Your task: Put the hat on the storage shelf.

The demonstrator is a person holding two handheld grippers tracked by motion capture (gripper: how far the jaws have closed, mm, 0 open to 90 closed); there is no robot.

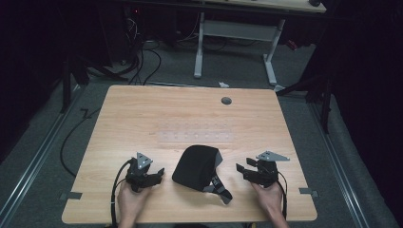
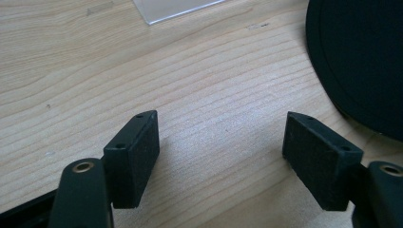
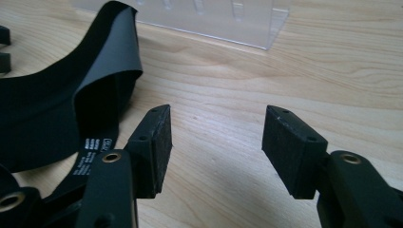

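High view first: my left claw [image 1: 159,172] rests low on the pale wooden surface [image 1: 142,114] at about seven o'clock, and my right claw [image 1: 239,168] rests at about five o'clock. Between them, at six o'clock, lies the black, rounded fabric eye mask [image 1: 195,166], with its black strap and grey buckle [image 1: 219,186] trailing off toward five o'clock. Each claw points inward at the mask from its own side and stands just beside it, apart from it.

Left gripper view has my left claw's jaws spread wide, with bare wood grain between the pads and nothing held. The mask's curved black edge [image 2: 356,61] sits at two o'clock of that picture, beyond the far jaw.

Right gripper view shows my right claw's jaws also standing apart, empty, with wood between them. The mask's folded black band [image 3: 71,95] lies at ten o'clock there, near the jaw on that side, and a strip with small white print [image 3: 88,154] runs down beside that jaw.

At twelve o'clock from the mask, farther up the surface, lies a clear, flat plastic tray [image 1: 195,136]; a small grey round cap [image 1: 226,100] sits in the wood beyond it.
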